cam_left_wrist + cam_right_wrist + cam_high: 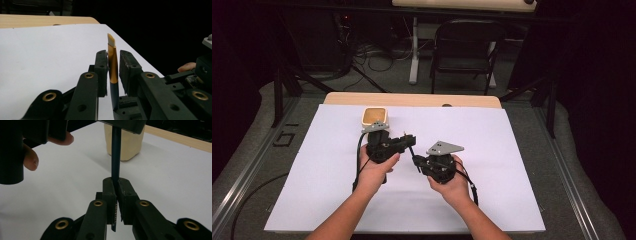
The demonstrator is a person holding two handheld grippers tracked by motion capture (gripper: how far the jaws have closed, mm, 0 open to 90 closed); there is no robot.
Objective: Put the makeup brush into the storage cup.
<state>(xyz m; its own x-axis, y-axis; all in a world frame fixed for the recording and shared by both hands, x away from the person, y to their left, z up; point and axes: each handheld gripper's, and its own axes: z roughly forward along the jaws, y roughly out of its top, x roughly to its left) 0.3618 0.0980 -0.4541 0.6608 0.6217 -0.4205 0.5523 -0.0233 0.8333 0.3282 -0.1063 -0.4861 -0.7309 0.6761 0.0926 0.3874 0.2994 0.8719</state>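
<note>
So the main thing here is a thin paintbrush (113, 65) with a dark blue handle, a gold ferrule and a pale flat tip. It's up off the surface, stretched between the two hand-held grippers near the middle of the white sheet (512, 150).

In the left gripper view, the left hand-held gripper (113, 67) has its jaws narrowed around the gold ferrule, with the bristle tip poking up past them. The near pad looks to be touching it, but there's a sliver of gap on the other side, so I can't tell if it's really clamped.

In the right gripper view, the right hand-held gripper (116, 191) is pinched tight on the dark handle, which runs up and away toward the other tool.

From the high view, the left hand-held gripper (412, 140) and right one (416, 160) sit close together, tips nearly meeting, each held in a bare hand.

Just behind the left one there's a small cream-coloured square cup (375, 116) on the sheet. The sheet covers a light wood surface (412, 99), and a black folding chair (464, 47) stands well beyond it.
</note>
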